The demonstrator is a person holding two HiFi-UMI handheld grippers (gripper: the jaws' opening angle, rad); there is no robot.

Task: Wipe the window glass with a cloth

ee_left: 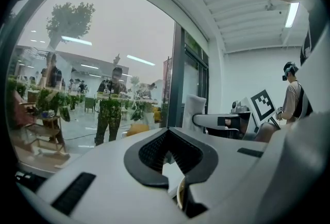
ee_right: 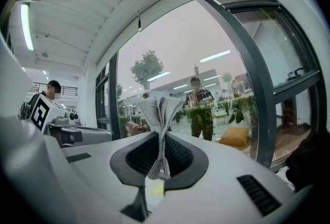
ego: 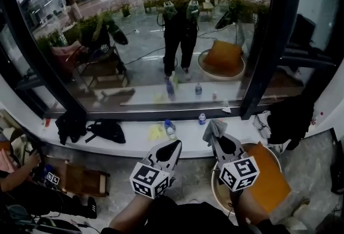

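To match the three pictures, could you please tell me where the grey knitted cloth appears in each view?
Head view: grey knitted cloth right of centre, at the right hand-held gripper's tip.
Left gripper view: right of centre, just right of the dark window post.
Right gripper view: centre, pinched between the jaws.
Shared landmark: the dark window post.

Pale daylight pours through the window glass (ee_right: 206, 63), brightest in my two gripper views. A ceiling strip light (ee_right: 24, 19) glows overhead. From the head, the glass mirrors the room and looks dimmer. Every view bulges, with black corners.
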